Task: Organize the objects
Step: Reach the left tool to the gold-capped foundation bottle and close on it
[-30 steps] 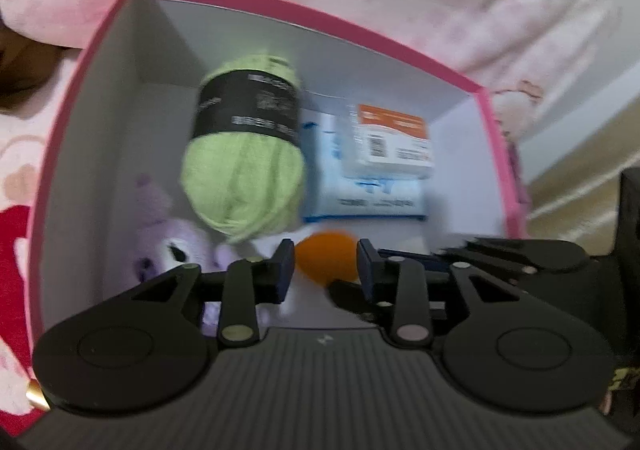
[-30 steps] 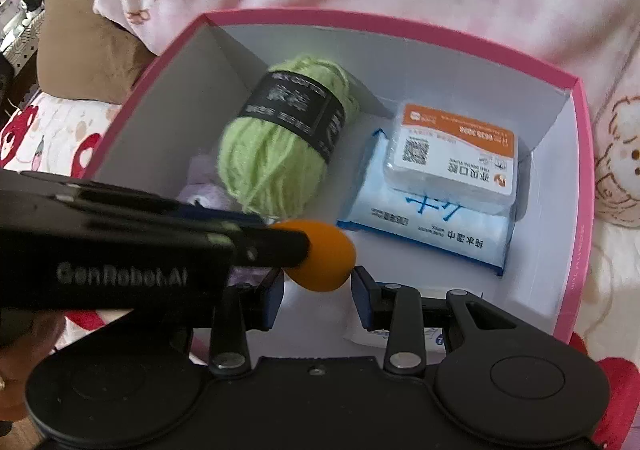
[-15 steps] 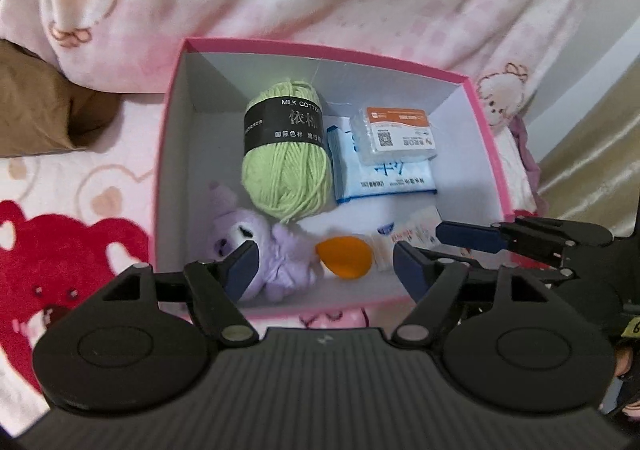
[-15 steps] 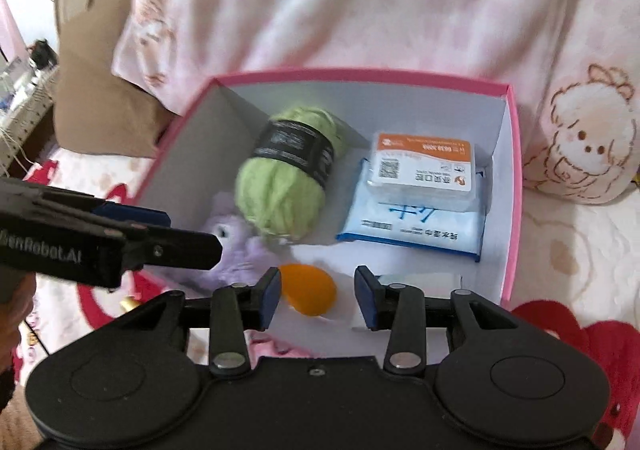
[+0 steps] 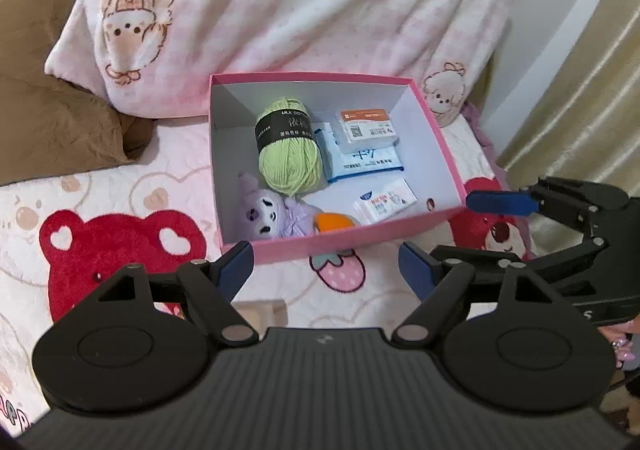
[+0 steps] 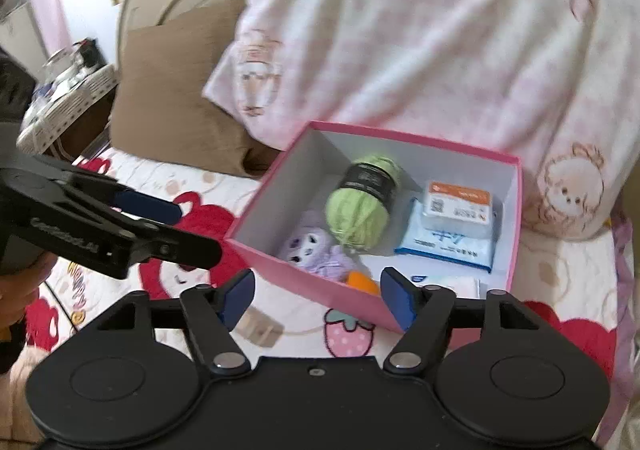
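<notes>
Covering the whole bed, a white fleece bedspread printed with red bears and pink strawberries (image 5: 132, 185) carried everything, and a pink checked plush blanket with cartoon puppies (image 5: 304, 9) lay bunched behind the box against a brown cushion (image 5: 52, 117). On that bedspread sat the pink cardboard box with a white interior (image 5: 444, 153), open-topped so things could be dropped in from above. Inside, the bulky items took the back: a ball of light green yarn with a black paper band (image 5: 289, 151) lay beside a blue-and-white pack of wet wipes (image 5: 364, 163), with a clear flat packet bearing an orange-topped label (image 5: 366, 125) stacked on that pack, probably to save floor room. Nearer the front wall lay a small lilac plush doll (image 5: 268, 213), an orange egg-shaped sponge (image 5: 334, 221) just beside it, and a small white tissue packet with red print (image 5: 386, 199). Both tools hovered outside the box above the bedspread, which suggested the packing was largely done. The left tool (image 5: 326, 264) had its blue pads spread wide and held nothing; the right tool (image 6: 316, 290) was likewise wide and empty.
</notes>
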Action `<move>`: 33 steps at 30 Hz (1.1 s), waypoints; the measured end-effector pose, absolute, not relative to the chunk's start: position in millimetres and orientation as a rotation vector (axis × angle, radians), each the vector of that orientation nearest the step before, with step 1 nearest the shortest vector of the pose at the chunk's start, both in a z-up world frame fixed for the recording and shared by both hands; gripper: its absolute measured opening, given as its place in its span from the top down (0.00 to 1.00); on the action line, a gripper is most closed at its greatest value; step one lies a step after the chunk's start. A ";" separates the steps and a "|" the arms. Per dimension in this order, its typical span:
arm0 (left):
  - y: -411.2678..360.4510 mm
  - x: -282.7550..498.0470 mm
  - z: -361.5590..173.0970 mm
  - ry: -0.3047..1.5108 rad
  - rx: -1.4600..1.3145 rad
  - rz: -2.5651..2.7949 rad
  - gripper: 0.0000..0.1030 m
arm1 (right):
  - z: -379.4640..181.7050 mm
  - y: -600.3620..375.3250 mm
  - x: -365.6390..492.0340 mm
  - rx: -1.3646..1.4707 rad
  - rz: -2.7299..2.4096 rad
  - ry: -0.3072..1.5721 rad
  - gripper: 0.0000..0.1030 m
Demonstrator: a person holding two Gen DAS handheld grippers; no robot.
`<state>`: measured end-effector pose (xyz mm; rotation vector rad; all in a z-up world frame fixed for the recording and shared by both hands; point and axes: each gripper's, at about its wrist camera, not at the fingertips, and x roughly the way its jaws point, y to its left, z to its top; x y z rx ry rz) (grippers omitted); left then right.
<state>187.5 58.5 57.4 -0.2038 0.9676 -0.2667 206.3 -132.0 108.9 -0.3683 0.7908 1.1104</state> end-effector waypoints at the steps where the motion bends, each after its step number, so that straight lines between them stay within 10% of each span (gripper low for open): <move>1: 62.0 182.5 56.8 0.967 -0.215 -0.267 0.23 | 111.1 -132.3 199.1 -0.386 1.122 0.781 0.24; 33: 124.3 148.8 -95.1 0.978 -0.420 -0.078 0.26 | -37.6 -33.5 104.2 -0.984 1.445 0.572 0.21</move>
